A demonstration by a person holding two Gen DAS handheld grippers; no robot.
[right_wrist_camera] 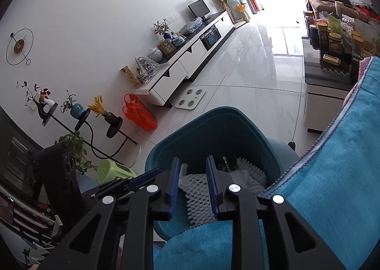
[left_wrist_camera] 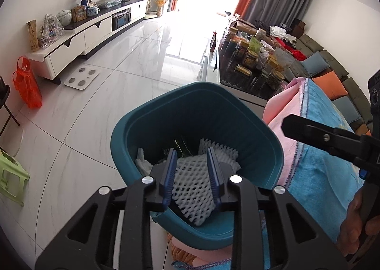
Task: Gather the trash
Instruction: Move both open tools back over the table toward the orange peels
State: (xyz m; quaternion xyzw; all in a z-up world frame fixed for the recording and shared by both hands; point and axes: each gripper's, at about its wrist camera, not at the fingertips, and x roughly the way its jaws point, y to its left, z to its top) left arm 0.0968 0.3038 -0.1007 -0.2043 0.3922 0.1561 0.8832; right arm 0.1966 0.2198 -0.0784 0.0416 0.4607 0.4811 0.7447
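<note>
The teal bin was taken as the landmark. Over its near rim, the left gripper was held with fingers apart, a white foam net lying between them; whether it was gripped could not be told. More foam netting and a white tissue were seen inside the bin. The right gripper was poised above the bin, fingers apart, nothing held. The net was judged light, soft and springy, best pinched mid-body.

Right hand-held gripper parted above teal bin, foam netting inside
</note>
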